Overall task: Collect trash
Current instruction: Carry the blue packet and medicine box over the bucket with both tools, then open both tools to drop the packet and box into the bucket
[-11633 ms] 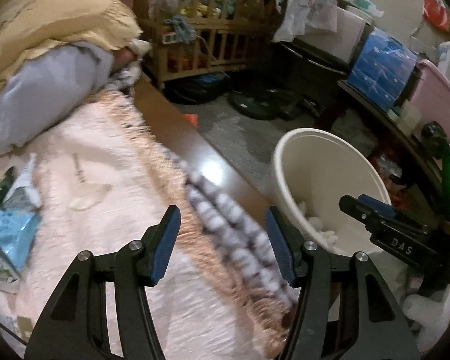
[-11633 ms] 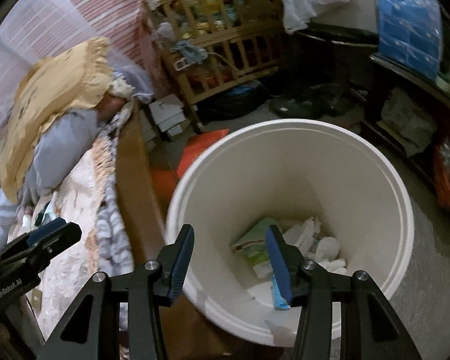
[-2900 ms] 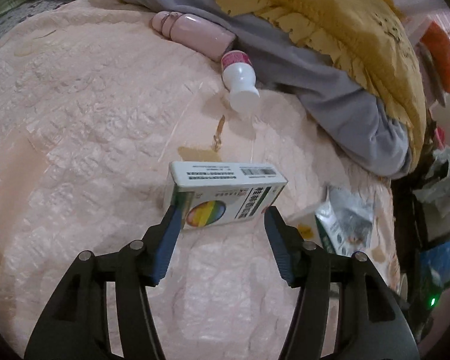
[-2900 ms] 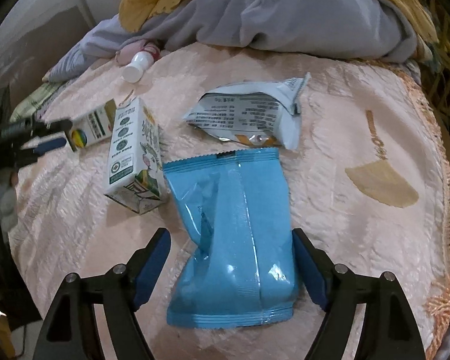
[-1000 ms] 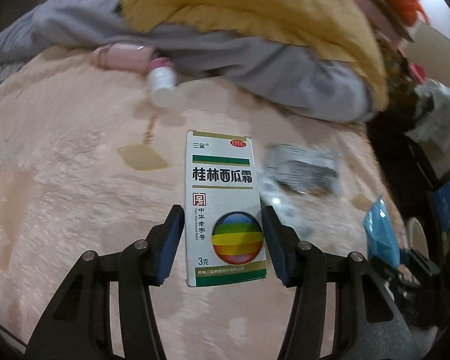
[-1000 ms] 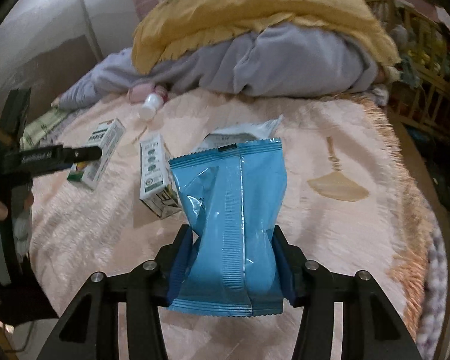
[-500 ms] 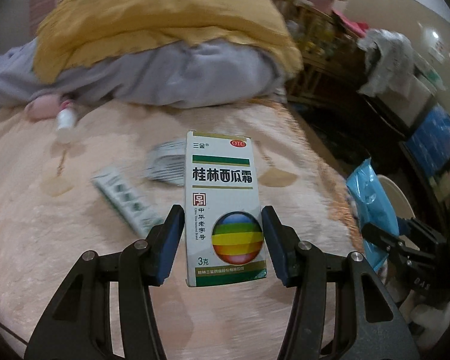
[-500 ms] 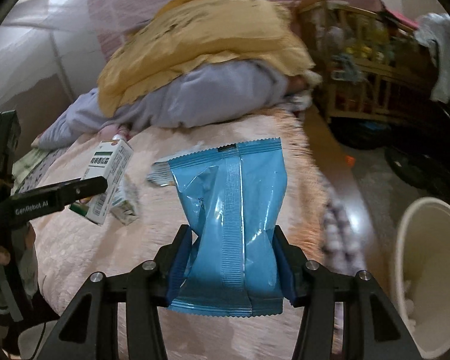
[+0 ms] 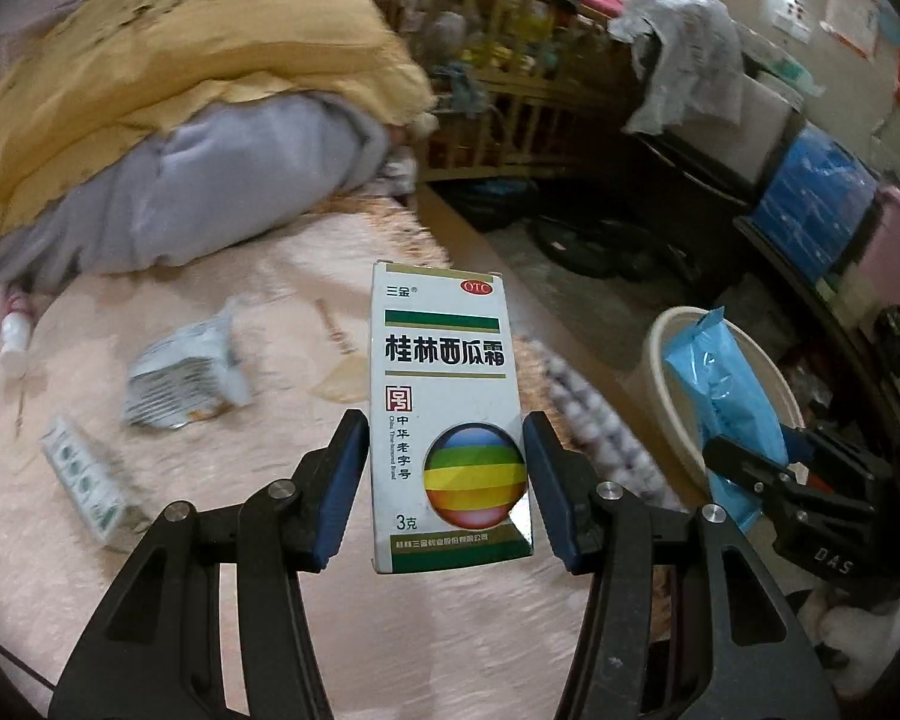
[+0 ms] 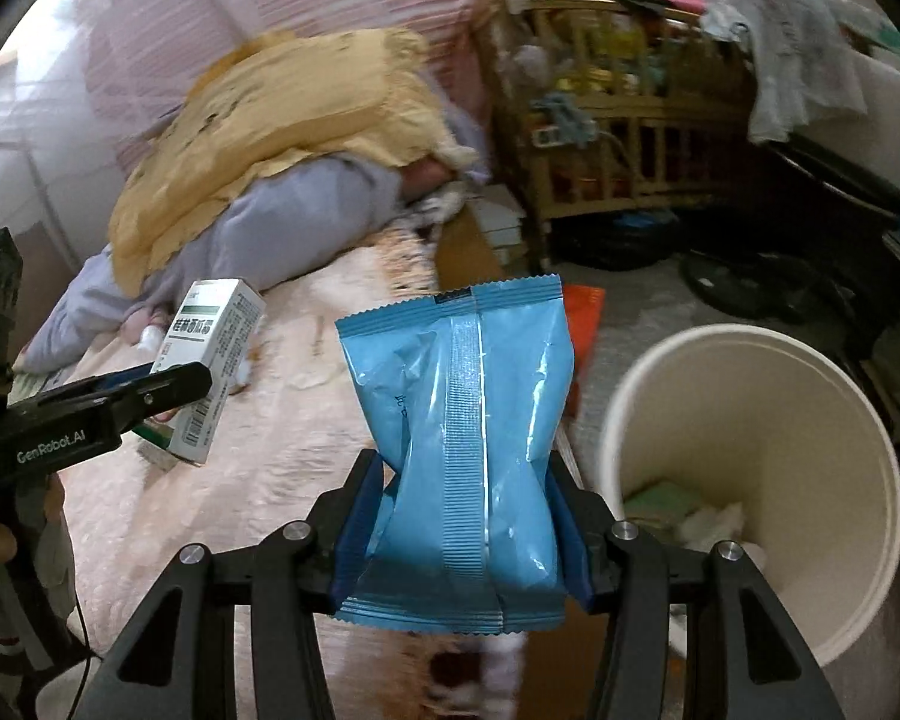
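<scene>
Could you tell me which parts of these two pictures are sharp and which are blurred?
Left wrist view: the medicine box in the left tongs is crisp, the bed litter smeared. Right wrist view: the blue packet is sharp, the white bin soft.

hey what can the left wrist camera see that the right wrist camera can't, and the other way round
Only the left wrist view: the foil packet and green-and-white carton lying on the bed, and the medicine box's printed front.

Only the right wrist view: trash already inside the white bin, and an orange item on the floor.

Both: the left tongs clamped on the medicine box, the right tongs clamped on the blue packet, the bin, the yellow blanket and wooden crib.
</scene>
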Motion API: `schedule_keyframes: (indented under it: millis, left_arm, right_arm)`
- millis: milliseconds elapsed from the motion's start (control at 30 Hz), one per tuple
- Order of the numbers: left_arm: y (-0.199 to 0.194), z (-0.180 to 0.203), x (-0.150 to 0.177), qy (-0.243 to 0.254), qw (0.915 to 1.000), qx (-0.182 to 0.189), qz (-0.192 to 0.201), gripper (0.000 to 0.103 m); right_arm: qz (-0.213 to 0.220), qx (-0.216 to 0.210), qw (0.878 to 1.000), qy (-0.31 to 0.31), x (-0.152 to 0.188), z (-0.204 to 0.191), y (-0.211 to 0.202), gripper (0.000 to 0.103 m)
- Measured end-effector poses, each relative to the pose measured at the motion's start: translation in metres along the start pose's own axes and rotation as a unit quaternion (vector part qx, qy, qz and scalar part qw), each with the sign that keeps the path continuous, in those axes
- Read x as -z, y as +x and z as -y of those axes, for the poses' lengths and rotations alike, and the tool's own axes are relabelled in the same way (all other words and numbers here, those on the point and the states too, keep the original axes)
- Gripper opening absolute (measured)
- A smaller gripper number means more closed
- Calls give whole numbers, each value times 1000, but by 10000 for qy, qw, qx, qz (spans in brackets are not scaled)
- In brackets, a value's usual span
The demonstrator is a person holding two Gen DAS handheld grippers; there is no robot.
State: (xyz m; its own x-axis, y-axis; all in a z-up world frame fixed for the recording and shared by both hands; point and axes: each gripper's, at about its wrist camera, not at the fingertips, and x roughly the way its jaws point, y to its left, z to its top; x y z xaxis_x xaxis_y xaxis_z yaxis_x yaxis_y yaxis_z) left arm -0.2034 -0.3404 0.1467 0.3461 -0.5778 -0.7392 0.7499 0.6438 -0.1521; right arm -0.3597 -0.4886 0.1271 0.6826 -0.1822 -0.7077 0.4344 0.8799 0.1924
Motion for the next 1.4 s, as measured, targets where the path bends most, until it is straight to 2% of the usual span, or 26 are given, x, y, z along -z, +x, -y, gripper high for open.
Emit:
schedule_keyframes:
  millis: [367, 633, 967, 1400]
  left_arm:
    - [33, 62, -14, 363, 9983, 424, -186, 51]
    - [47, 90, -22, 479, 9966, 607, -269, 51]
    - [71, 120, -29, 384, 9904, 1226, -519, 52]
    - [96, 154, -36, 344, 9813, 1767, -680, 52]
  right_arm:
    - [48, 394, 9977, 556, 3, 65, -15, 51]
    - [84, 581, 9945, 862, 3, 95, -22, 51]
    - [49, 813, 9886, 1266, 7, 128, -24, 51]
    - [76, 1011, 9792, 1755, 14, 161, -21, 54]
